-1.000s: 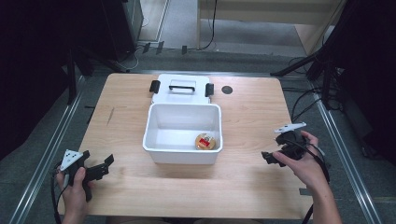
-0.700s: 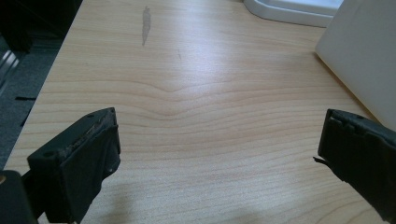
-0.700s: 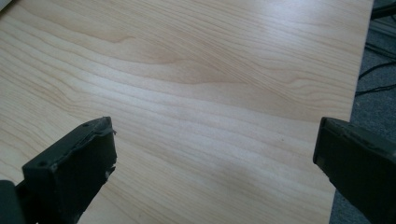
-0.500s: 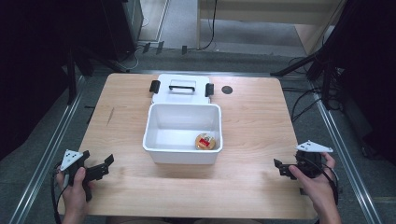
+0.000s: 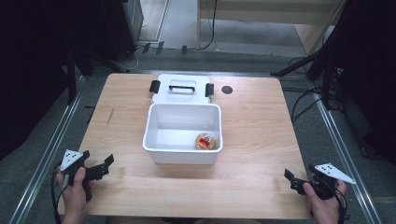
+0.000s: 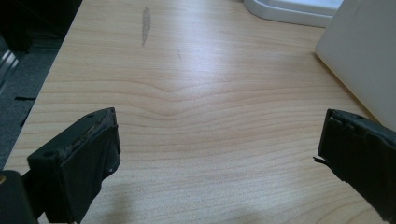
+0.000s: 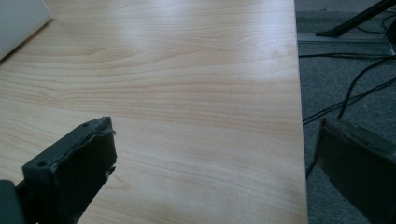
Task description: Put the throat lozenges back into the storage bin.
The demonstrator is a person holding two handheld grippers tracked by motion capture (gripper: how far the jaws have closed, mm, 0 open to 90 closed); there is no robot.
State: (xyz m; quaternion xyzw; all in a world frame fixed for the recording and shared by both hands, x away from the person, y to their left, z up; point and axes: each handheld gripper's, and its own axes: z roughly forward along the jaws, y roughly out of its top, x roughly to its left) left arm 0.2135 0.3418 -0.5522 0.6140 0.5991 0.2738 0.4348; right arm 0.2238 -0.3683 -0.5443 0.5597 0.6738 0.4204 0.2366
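A white open box (image 5: 161, 116) stands in the middle of the wooden table (image 5: 261, 126), with a small round orange item (image 5: 205, 141) on its floor at the near right. The box's lid (image 5: 182, 88), with a handle and black clips, lies flat just behind it. At the near left corner a hand holds my left gripper (image 5: 97, 161) open and empty, its jaws spread wide over bare wood (image 6: 219, 126). My right gripper (image 5: 301, 173) rests at the near right corner, also open and empty (image 7: 215, 128).
The box wall (image 6: 359, 56) rises ahead and to the right in the left gripper view. A small dark round spot (image 5: 227, 89) marks the table's far right. Beyond the right edge, cables (image 7: 345, 102) lie on grey floor. Metal rails (image 5: 51, 144) flank the table.
The right gripper has drawn back from beside the box to the near right corner of the table. The left gripper has stayed put.
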